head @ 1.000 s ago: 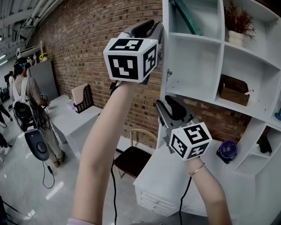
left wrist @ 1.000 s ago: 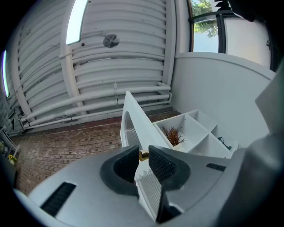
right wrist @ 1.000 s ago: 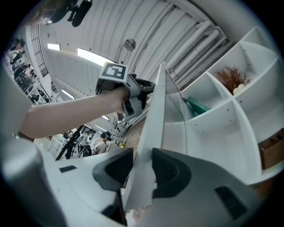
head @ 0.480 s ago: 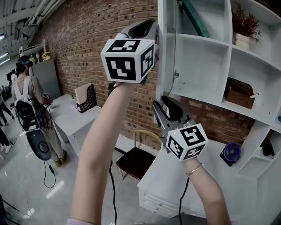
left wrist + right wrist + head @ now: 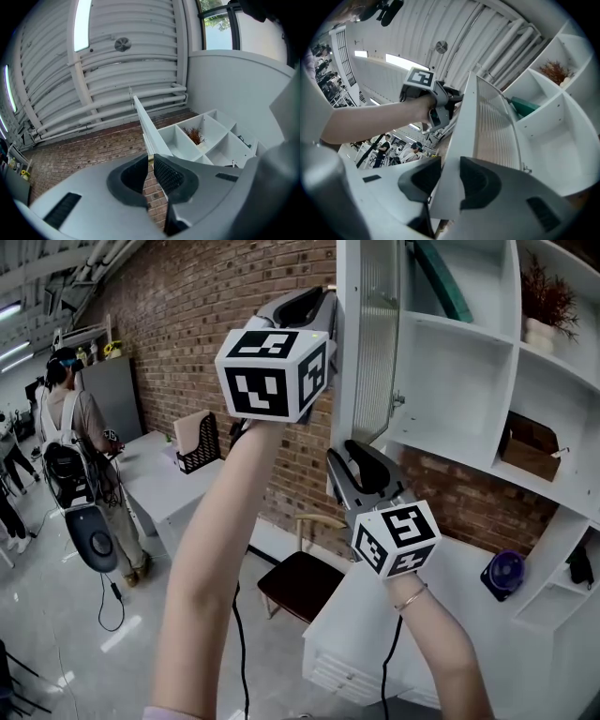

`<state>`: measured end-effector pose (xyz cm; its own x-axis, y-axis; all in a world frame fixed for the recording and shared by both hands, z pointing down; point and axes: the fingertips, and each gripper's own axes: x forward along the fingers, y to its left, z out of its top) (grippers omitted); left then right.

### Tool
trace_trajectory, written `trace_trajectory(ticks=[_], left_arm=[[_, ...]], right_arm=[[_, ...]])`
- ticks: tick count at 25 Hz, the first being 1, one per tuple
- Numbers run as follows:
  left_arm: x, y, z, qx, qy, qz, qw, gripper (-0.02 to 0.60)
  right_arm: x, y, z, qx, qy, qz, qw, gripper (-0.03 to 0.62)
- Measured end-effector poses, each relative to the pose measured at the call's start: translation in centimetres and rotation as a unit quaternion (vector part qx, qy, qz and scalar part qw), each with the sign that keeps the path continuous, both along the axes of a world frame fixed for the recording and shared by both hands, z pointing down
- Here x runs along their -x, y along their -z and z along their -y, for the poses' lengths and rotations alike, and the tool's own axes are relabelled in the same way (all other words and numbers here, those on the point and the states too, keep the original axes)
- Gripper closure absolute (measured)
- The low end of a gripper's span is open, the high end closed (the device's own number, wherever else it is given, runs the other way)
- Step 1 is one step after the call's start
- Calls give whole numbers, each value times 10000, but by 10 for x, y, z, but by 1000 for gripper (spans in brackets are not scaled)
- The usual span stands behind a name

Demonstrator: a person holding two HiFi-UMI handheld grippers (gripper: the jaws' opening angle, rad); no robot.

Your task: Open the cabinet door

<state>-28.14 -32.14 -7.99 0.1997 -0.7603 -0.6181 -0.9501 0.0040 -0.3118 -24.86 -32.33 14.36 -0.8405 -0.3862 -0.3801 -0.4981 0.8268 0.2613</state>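
Door: door point(image 5: 377, 343) on the cabinet's point(image 5: 461, 390) left edge, swung further out than a second ago, its ribbed pane now showing.
Left gripper: left gripper point(image 5: 149, 169) has just narrowed and clamps the door's thin outer edge, high up.
Right gripper: right gripper point(image 5: 449, 182) has just closed slightly and clamps the door frame lower down.
Markings: black-and-white squares on each cube point(image 5: 272, 371).

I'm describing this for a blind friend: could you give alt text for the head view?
The left tongs, above, and right tongs, below, clamp the edge of a white door, partly open from its shelves; both pairs of jaws have just been closing. A brick wall stands behind.
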Motion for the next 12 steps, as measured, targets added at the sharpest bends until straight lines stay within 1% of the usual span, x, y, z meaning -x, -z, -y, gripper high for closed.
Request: trace_trajectory(ticks=[5,12], left_arm=[[8,-11,-6,43,-5,-35,10000,557],[25,-42,-18,164,-100,-251,9995,557]], right_arm=[[1,-1,-1,23,-26,183,9998,476],[2,-2,-5,56,-134,144,9998,489]])
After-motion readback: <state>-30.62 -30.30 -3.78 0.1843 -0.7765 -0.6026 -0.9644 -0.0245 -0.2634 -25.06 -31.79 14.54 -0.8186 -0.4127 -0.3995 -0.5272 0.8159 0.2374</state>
